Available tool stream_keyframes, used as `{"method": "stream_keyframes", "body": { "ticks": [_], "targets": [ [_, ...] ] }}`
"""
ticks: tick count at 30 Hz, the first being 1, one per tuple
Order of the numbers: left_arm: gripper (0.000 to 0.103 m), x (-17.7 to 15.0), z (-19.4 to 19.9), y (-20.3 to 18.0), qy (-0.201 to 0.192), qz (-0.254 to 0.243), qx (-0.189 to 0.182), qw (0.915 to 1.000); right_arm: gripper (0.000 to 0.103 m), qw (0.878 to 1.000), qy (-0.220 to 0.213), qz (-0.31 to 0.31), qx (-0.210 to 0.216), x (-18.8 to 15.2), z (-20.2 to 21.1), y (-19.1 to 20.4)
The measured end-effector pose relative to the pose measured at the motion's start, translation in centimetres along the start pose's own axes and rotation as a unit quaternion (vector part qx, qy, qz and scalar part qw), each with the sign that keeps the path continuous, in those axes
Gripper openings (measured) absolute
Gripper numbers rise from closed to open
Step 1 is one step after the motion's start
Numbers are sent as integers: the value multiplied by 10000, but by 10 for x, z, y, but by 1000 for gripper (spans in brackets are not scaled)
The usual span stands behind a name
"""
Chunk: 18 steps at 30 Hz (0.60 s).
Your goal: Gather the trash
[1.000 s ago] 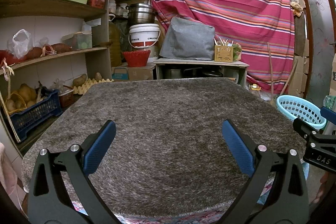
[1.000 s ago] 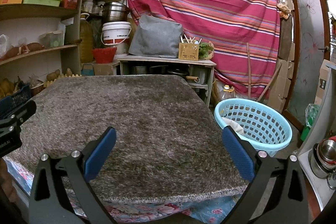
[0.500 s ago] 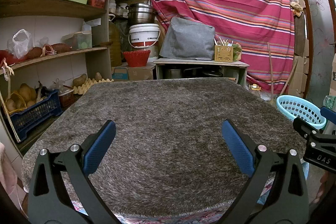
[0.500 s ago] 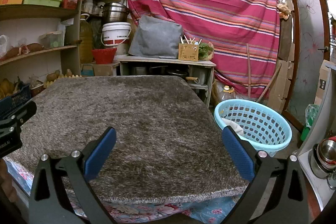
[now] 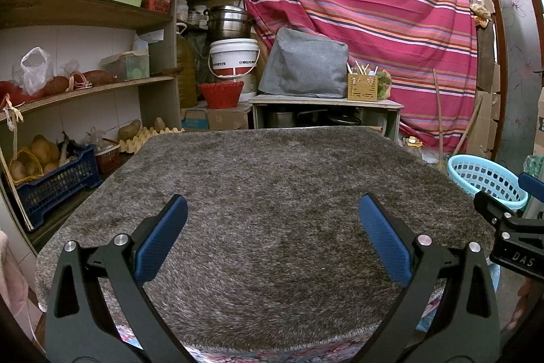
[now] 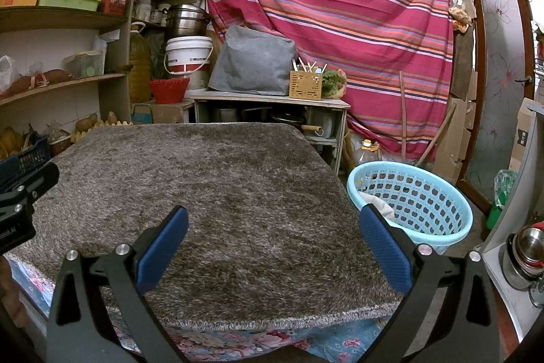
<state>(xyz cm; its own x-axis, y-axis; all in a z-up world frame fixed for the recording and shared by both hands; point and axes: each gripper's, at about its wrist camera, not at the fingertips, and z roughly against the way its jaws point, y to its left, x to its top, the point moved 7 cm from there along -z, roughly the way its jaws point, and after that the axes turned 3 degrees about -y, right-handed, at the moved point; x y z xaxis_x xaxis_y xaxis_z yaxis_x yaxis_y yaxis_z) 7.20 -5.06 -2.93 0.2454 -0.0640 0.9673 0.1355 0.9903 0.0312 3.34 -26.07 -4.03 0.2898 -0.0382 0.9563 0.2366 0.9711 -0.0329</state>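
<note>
**Both grippers spread wide above the grey rug, basket to my right**

My left gripper hovers over the near part of the shaggy grey rug, its blue pads standing far apart with nothing between them. My right gripper sits likewise over the rug's near right corner, jaws released and empty; its right pad overlaps, in view, the rim of the light-blue basket. The basket stands on the floor just beside the rug's right edge, and a pale crumpled piece lies inside against its near wall; what it is made of I cannot tell. In the left wrist view the basket appears at the far right, partly behind the tip of my right gripper. The rug covers a raised surface draped with a floral cloth along the front edge. Behind it stand a low cabinet carrying a grey covered box and a wooden utensil holder; shelves of produce and containers fill the left side, and a striped red curtain hangs at the back.
</note>
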Motion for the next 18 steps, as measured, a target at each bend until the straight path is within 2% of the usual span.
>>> {"method": "stream_keyframes", "body": {
  "ticks": [18],
  "targets": [
    [98, 2, 1, 0, 13, -18, 5, 10000, 99, 10000, -10, -10, 4, 0, 0, 0]
  ]
}}
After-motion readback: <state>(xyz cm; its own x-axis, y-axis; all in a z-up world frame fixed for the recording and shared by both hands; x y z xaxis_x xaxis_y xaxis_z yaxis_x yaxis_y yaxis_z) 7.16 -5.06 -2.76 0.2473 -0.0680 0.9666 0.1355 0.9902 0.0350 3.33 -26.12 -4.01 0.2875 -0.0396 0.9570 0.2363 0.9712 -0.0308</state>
